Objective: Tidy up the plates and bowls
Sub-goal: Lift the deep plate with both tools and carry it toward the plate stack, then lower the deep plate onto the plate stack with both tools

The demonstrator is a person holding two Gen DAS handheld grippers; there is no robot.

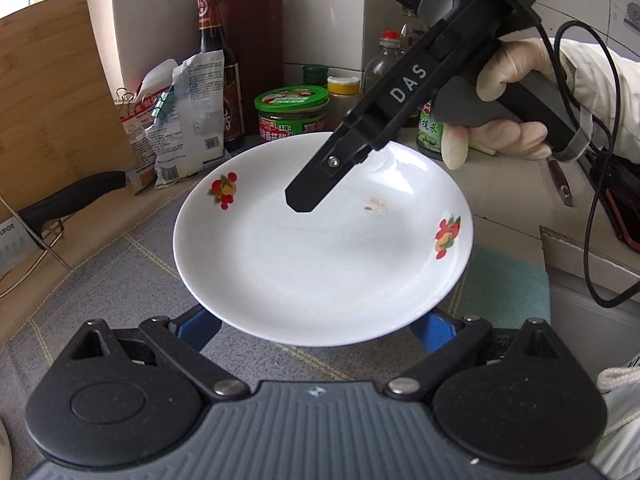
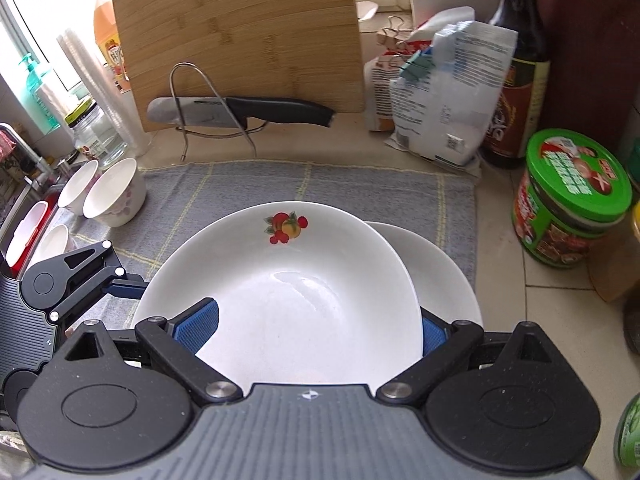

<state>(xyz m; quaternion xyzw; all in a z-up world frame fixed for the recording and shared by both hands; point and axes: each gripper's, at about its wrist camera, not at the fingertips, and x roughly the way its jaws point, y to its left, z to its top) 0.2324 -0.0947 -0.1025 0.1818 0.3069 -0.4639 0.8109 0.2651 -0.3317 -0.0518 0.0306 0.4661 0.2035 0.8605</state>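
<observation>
A white plate with fruit prints lies tilted over the grey cloth. It overlaps a second white plate that peeks out on its right. My right gripper is open wide and straddles the upper plate. Its left pad is above the inner face and the right pad sits behind the rim. In the left wrist view one of its fingers hovers over the plate. My left gripper is open too, with both blue pads tucked under the near rim. Three white bowls stand at the cloth's left end.
A knife rests on a wire rack before a leaning bamboo board. Clipped bags, a dark sauce bottle and a green-lidded jar line the back and right. A gloved hand holds the right gripper.
</observation>
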